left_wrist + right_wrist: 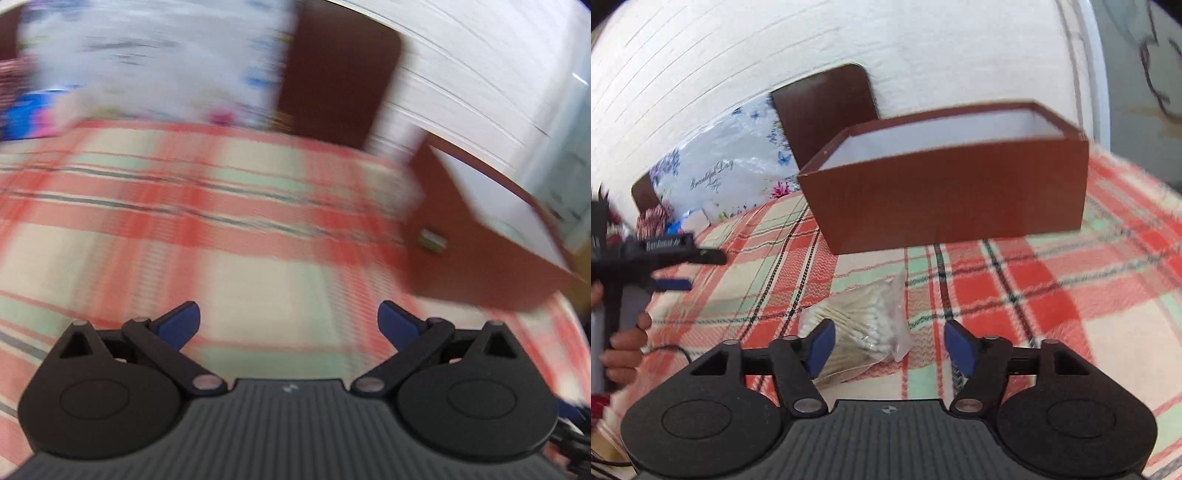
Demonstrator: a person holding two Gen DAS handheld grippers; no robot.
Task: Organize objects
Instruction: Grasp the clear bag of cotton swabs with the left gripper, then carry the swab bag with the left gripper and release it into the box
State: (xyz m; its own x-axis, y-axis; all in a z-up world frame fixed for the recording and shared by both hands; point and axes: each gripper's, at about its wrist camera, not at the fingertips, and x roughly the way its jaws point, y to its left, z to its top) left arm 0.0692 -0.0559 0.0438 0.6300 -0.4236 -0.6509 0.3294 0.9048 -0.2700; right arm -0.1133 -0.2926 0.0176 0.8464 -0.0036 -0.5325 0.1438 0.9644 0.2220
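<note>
Your right gripper (888,345) and left gripper (289,325) both gape empty; the swab bag (860,325) lies before the box (945,199), ready for grabbing.

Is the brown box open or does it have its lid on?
Open. The brown box has no lid on it, and its white inside walls show from above.
</note>
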